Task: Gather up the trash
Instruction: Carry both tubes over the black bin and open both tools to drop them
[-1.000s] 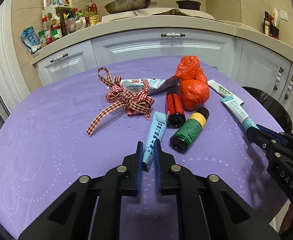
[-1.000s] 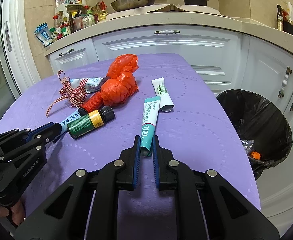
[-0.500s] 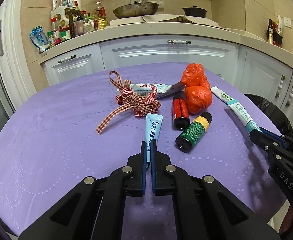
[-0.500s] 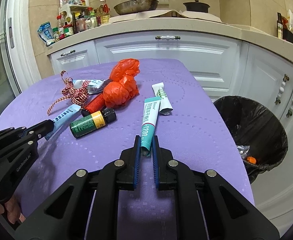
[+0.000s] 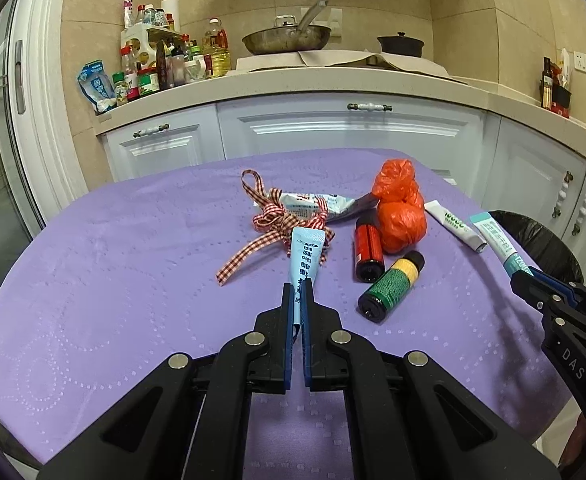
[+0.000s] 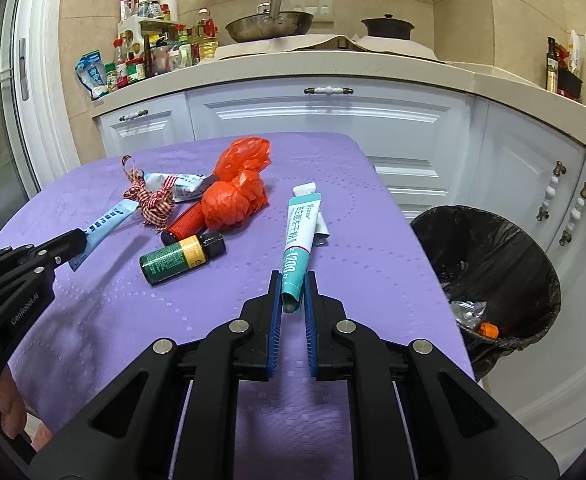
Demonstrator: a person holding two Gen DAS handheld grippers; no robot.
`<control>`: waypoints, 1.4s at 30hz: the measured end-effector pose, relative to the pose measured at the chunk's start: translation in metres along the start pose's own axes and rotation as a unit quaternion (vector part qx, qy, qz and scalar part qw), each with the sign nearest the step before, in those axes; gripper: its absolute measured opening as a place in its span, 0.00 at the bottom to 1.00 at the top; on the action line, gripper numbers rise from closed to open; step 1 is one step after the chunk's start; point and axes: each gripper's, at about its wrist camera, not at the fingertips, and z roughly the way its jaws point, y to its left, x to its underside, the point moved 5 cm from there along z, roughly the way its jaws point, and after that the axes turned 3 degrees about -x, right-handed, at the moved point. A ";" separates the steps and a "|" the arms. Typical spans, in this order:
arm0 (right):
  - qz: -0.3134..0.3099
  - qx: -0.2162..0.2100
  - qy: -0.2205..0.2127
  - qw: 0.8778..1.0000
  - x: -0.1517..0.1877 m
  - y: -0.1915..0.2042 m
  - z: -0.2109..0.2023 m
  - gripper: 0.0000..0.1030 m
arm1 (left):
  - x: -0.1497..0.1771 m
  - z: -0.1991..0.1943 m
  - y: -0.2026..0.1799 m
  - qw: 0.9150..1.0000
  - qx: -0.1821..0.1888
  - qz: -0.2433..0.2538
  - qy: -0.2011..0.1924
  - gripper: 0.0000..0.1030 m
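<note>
My left gripper (image 5: 298, 294) is shut on a light blue tube (image 5: 306, 254) and holds it above the purple table (image 5: 113, 280). My right gripper (image 6: 293, 284) is shut on a teal tube (image 6: 299, 236), lifted off the table too. On the table lie a red checked ribbon (image 5: 277, 220), a white wrapper (image 5: 313, 206), an orange plastic bag (image 5: 399, 210), a red bottle (image 5: 367, 246), a green bottle (image 5: 391, 286) and a white tube (image 5: 455, 226). A bin with a black liner (image 6: 489, 268) stands right of the table.
White kitchen cabinets (image 5: 345, 128) and a counter with a pan (image 5: 287, 38), a pot and condiment bottles stand behind the table. The bin holds a few scraps (image 6: 477, 318). A glass door is at the far left.
Both grippers have risen with their tubes. The light blue tube and the teal tube have come off the table. The other trash has not moved.
</note>
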 end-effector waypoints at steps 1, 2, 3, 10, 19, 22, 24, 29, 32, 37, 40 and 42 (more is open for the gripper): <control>0.001 0.001 -0.001 1.000 -0.001 -0.001 -0.001 0.10 | -0.001 0.000 0.000 1.000 0.001 -0.001 -0.001 0.04; 0.002 0.004 -0.003 1.000 -0.002 -0.004 -0.002 0.10 | -0.003 -0.001 0.000 1.000 0.001 -0.002 -0.003 0.04; 0.003 0.005 -0.004 1.000 -0.002 -0.005 -0.003 0.10 | -0.004 -0.003 0.000 1.000 0.002 -0.003 -0.005 0.04; 0.011 0.019 -0.014 1.000 -0.007 -0.019 -0.011 0.10 | -0.014 -0.008 -0.007 1.000 0.016 -0.008 -0.012 0.04; 0.031 0.047 -0.031 0.998 -0.012 -0.052 -0.026 0.10 | -0.030 -0.014 -0.041 0.999 0.042 0.007 -0.032 0.04; 0.041 0.061 -0.037 0.997 -0.014 -0.070 -0.032 0.10 | -0.033 -0.012 -0.056 0.998 0.058 0.011 -0.028 0.04; 0.047 0.072 -0.041 0.995 -0.014 -0.083 -0.035 0.10 | -0.038 -0.010 -0.071 0.997 0.073 0.016 -0.027 0.04; 0.063 0.100 -0.051 0.992 -0.018 -0.119 -0.041 0.10 | -0.052 -0.010 -0.110 0.994 0.102 0.031 -0.039 0.04; 0.072 0.117 -0.056 0.989 -0.020 -0.142 -0.044 0.10 | -0.058 -0.009 -0.133 0.991 0.117 0.037 -0.045 0.04; 0.086 0.137 -0.060 0.985 -0.022 -0.175 -0.045 0.10 | -0.066 -0.005 -0.178 0.987 0.140 0.054 -0.049 0.04; 0.091 0.144 -0.060 0.984 -0.023 -0.190 -0.043 0.10 | -0.068 -0.002 -0.197 0.986 0.148 0.060 -0.050 0.04; 0.094 0.148 -0.059 0.983 -0.023 -0.201 -0.040 0.10 | -0.071 0.002 -0.210 0.985 0.152 0.064 -0.049 0.04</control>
